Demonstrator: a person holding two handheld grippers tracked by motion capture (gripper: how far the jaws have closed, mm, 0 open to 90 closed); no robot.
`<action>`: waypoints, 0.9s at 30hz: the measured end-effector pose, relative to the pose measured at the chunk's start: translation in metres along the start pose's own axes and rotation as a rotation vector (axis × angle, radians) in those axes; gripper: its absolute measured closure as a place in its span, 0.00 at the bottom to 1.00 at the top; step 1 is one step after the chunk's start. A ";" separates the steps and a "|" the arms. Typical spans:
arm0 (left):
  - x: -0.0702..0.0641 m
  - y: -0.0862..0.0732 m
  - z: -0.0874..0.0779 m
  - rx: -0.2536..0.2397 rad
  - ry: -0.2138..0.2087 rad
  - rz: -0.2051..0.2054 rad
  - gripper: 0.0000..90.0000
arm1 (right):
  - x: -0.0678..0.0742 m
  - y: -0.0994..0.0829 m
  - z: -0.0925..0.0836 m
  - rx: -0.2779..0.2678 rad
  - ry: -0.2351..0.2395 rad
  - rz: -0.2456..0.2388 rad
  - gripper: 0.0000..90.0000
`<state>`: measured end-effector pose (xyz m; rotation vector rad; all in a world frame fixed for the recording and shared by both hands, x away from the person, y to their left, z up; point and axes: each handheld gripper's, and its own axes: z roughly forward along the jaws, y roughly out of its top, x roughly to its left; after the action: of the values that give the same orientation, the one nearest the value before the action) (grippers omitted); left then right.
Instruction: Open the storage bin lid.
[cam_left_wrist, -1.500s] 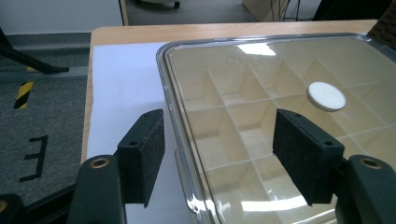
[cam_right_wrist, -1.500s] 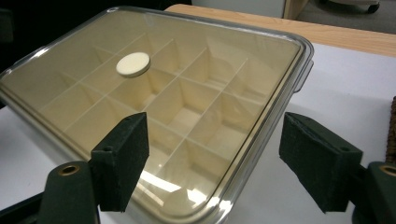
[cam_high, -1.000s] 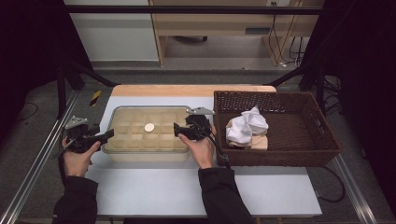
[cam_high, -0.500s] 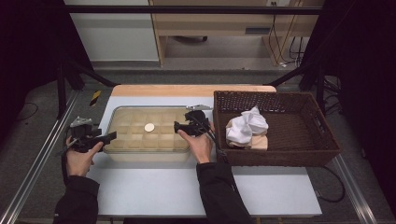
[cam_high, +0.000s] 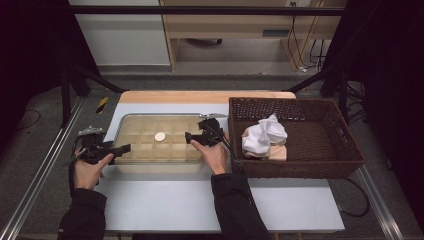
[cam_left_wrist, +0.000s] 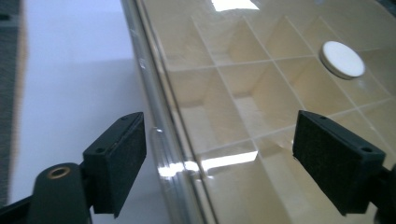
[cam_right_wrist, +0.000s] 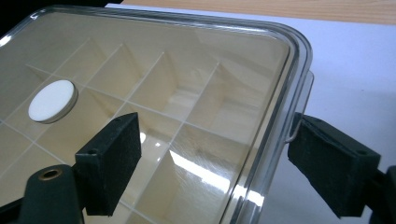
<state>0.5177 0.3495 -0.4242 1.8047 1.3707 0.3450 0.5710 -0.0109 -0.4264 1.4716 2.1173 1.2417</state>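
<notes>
The left tool (cam_high: 122, 148), jaws just opened wide, straddles the left rim of the clear lidded box (cam_high: 131, 125) on the bench (cam_high: 280, 200) without pressing it, the right tool (cam_high: 189, 135), likewise released, straddles its right rim, and a basket (cam_high: 345, 167) with white cloth (cam_high: 264, 134) sits just beside.

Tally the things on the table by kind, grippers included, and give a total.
Black grippers: 2, left gripper and right gripper
Clear-lidded compartment box: 1
White round disc on the lid: 1
Brown wicker basket: 1
White crumpled cloth in the basket: 1
Total: 6
</notes>
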 end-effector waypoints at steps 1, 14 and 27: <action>0.000 0.000 0.001 0.002 -0.015 -0.008 0.18 | 0.000 0.000 0.001 -0.001 0.005 0.004 0.19; 0.002 -0.001 -0.002 -0.027 -0.013 -0.059 0.31 | -0.007 0.003 -0.002 -0.010 0.031 0.057 0.33; 0.004 -0.003 -0.021 -0.133 -0.017 -0.059 0.47 | -0.001 0.009 -0.023 -0.090 0.045 0.057 0.45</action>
<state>0.5038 0.3627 -0.4144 1.6517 1.3545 0.3798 0.5622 -0.0218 -0.4054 1.4890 2.0321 1.3840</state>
